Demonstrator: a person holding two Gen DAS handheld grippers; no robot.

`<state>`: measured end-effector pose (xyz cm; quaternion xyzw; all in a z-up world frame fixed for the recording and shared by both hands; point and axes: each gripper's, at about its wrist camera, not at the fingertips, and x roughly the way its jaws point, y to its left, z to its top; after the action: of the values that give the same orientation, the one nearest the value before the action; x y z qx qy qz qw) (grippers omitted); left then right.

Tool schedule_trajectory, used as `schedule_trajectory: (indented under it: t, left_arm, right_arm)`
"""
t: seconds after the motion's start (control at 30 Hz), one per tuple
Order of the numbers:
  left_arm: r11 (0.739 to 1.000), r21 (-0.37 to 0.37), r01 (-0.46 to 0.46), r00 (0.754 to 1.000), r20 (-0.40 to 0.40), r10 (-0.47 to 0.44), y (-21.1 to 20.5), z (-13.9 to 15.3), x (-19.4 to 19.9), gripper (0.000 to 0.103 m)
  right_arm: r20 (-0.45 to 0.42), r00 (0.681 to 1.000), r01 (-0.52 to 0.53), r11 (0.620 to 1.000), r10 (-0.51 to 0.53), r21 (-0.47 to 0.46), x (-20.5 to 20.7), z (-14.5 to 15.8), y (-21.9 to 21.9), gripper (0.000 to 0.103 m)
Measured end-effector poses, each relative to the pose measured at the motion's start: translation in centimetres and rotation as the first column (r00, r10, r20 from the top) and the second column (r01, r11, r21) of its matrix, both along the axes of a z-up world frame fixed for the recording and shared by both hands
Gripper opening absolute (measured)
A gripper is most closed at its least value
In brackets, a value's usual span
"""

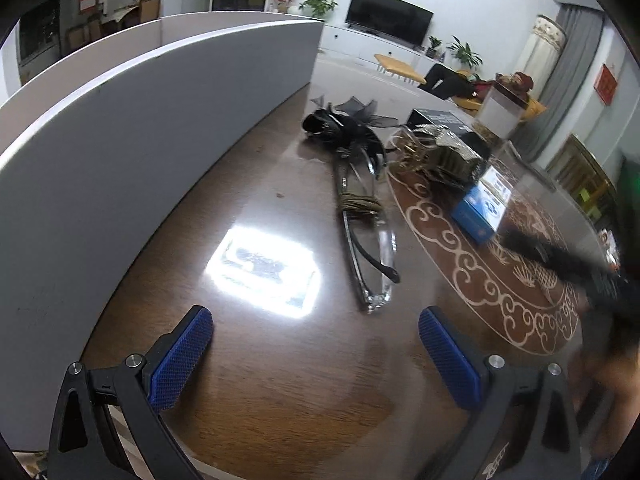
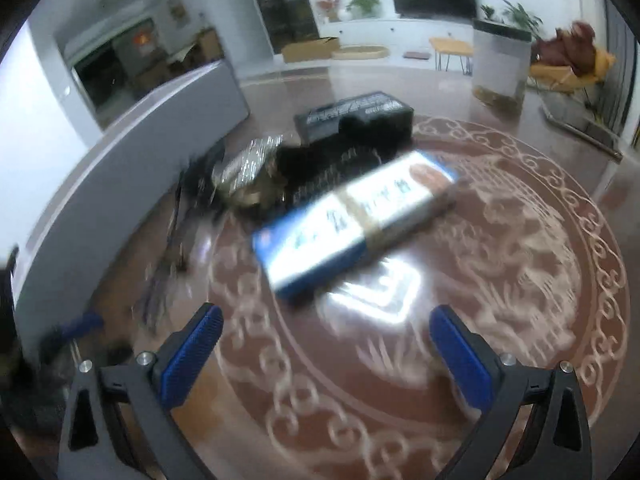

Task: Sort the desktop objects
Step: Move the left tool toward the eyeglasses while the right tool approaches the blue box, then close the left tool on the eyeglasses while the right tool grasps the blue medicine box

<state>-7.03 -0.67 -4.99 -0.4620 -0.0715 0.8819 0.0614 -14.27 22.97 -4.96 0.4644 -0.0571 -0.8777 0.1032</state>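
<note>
Both wide open, empty: left gripper (image 1: 316,330) with glasses (image 1: 370,240) at 12 o'clock, right gripper (image 2: 326,330) below the blue box (image 2: 352,224).

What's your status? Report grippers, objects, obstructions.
Left gripper open, empty, short of the glasses. Right gripper open, empty, facing the blue box. Black box behind it. Nothing in the way.

The left hand-held gripper (image 1: 316,334) is held low with its blue-padded fingers (image 1: 182,360) spread wide apart, gripping nothing. The right hand-held gripper (image 2: 326,338) is spread just as wide, its blue pads (image 2: 464,356) bare and empty too. From the left wrist view, the right one shows only as a dark blur at the right edge.
</note>
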Motion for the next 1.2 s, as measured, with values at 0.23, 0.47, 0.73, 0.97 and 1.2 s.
schedule_trajectory:
  t: [0.23,0.47,0.73,0.97,1.2]
  left_arm:
    - [0.999,-0.022,0.031,0.999,-0.039,-0.032,0.7,0.5,0.5,0.103]
    - [0.999,-0.038,0.034,0.999,-0.01,-0.034,0.9,-0.1,-0.3,0.103]
    - [0.993,-0.072,0.091,0.996,0.001,-0.091,2.7,-0.5,-0.7,0.103]
    - [0.981,-0.187,0.053,0.999,0.011,-0.051,5.0,-1.1,-5.0,0.103]
    - [0.962,-0.235,0.138,0.987,-0.049,-0.153,6.6,-0.2,-5.6,0.026]
  right_arm:
    - [-0.014,0.999,0.036,0.997,-0.035,0.065,-4.0,-1.2,-2.7,0.099]
    - [-0.063,0.998,0.005,0.99,0.004,0.138,1.1,-1.0,1.4,0.049]
    - [-0.088,0.994,-0.041,0.976,0.061,0.216,10.7,-0.9,4.9,0.044]
    - [-0.092,0.994,-0.042,0.98,0.061,0.196,12.5,-0.4,5.0,0.046]
    - [-0.069,0.998,0.007,0.991,0.003,0.132,12.0,-0.6,6.6,0.09]
